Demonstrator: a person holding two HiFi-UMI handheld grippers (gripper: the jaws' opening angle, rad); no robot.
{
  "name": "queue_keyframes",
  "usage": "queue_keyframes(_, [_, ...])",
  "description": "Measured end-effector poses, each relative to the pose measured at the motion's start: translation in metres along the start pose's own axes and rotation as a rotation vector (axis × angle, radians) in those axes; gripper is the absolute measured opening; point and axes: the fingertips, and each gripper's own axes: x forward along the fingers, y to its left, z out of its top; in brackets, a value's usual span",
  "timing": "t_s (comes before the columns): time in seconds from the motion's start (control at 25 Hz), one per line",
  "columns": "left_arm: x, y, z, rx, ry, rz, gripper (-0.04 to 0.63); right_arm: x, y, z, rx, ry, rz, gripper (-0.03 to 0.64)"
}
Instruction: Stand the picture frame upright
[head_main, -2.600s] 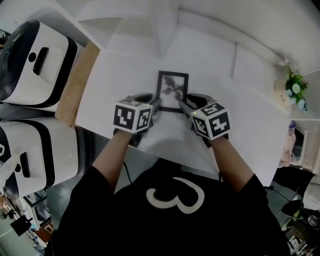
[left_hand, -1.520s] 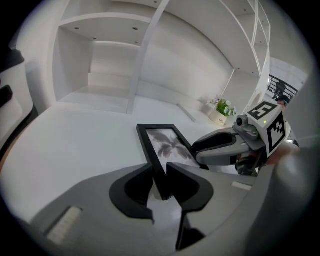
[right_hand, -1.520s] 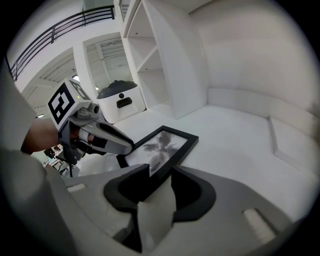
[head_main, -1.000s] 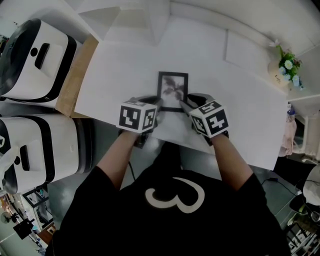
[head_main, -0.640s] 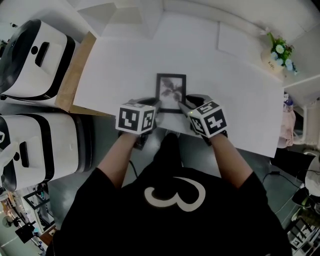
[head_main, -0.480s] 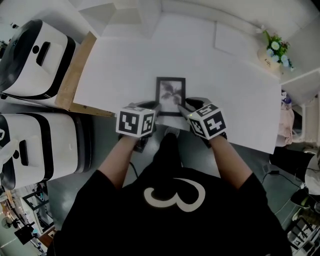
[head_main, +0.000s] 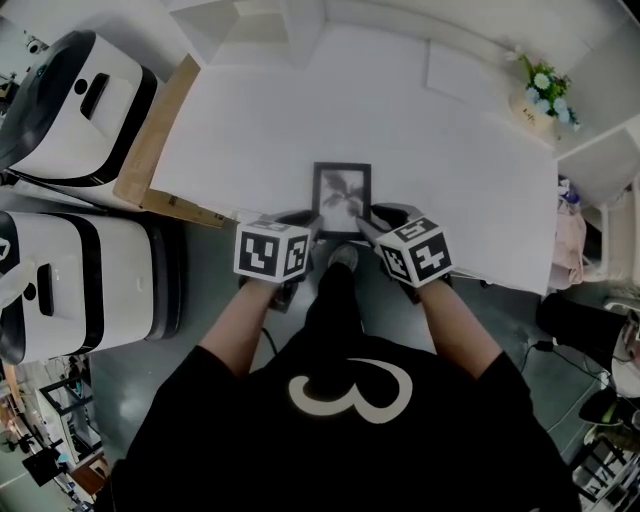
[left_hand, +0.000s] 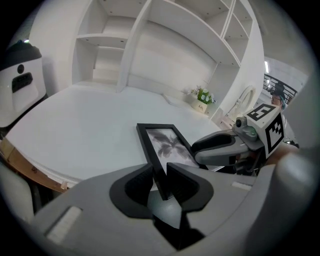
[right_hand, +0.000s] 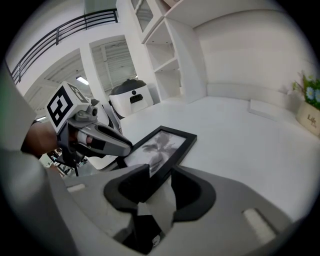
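Two white machines stand left of the table. The left gripper pinches the near left corner of the picture frame, which lies face up at the table's near edge, long axis pointing away toward the shelves. The right gripper pinches its near right side. Open tabletop spreads beyond, with a flower pot far right.

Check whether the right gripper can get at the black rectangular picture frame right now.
Likely yes: the right gripper has its fingers clamped on an edge of the black rectangular picture frame; nothing blocks it.
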Motion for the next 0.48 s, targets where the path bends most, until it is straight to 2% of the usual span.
queue_keyframes(0.48, [-0.021, -0.005, -0.027, -0.035, 0.000, 0.005, 0.087, -0.011, 0.032, -0.021, 0.042, -0.001, 0.024, 0.137])
